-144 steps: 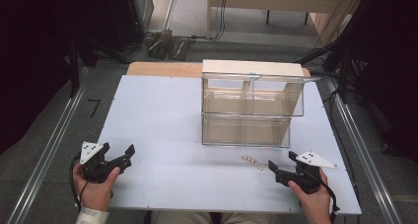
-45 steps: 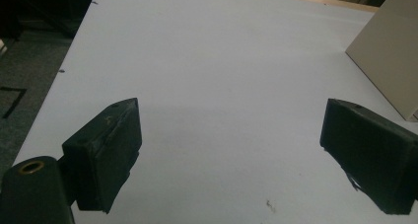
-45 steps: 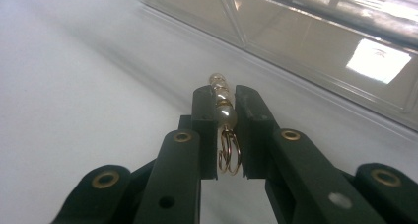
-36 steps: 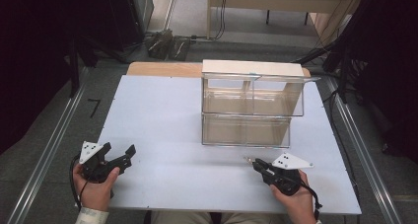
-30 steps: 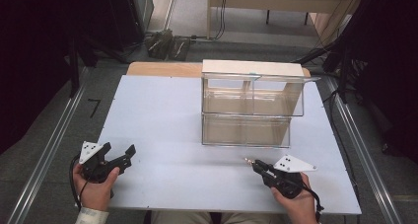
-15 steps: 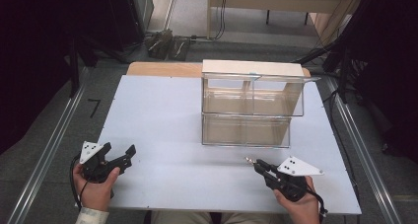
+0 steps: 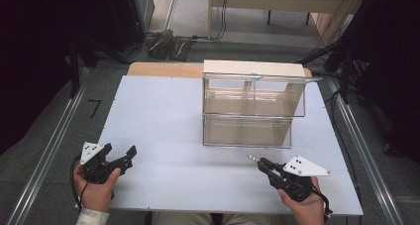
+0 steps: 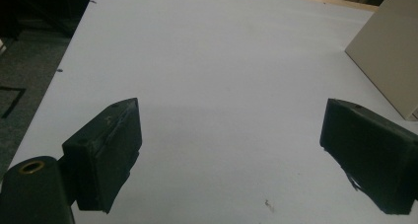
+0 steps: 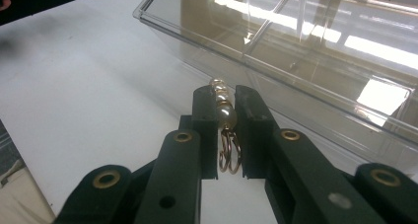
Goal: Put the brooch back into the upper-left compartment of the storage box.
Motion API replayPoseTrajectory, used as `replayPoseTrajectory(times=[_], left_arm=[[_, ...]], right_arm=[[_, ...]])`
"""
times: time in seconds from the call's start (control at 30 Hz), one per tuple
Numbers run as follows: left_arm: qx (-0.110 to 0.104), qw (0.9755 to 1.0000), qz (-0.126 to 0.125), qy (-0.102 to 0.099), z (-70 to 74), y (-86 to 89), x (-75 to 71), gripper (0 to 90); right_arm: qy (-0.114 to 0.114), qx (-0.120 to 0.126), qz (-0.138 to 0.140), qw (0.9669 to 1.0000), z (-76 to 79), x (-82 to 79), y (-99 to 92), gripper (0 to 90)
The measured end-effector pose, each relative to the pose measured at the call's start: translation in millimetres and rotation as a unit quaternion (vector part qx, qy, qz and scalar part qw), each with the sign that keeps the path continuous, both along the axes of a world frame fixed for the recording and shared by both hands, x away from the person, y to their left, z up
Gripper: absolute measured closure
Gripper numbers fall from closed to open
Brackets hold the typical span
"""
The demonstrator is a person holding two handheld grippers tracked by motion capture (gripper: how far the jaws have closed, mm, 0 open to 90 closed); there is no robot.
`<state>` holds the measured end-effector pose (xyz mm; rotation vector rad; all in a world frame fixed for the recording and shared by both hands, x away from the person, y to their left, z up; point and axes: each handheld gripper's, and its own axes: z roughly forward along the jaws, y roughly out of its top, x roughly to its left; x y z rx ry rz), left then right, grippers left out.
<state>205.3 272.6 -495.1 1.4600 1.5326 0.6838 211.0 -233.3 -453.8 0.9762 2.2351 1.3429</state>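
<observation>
Right gripper view shows my right gripper [image 9: 226, 120] clamped on one string of pearl beads [image 9: 223, 108] with two small gold rings hanging at its near end; its long axis runs along the jaws, pointing toward the clear two-tier box [image 9: 315, 61] just ahead. On the high view the beads [image 7: 253, 159] poke out over the white table [image 7: 163, 116], near the box front. My left gripper [image 7: 115, 161] rests well apart at the table's near left, jaws wide with nothing between them.

High view: overhead, facing forward-down on table [image 7: 163, 116]. Gripper views: low, close, along jaws; all share the table.
</observation>
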Motion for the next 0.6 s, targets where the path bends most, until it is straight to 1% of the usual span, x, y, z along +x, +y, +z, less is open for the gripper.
replayPoseTrajectory(times=[0.6], left_arm=[[0.0, 1.0, 0.0, 0.0, -0.4, -0.4, 0.3, 9.4]], right_arm=[[-0.019, 0.009, 0.0, 0.9998, 12.6, 0.5, -1.1, 77.9]])
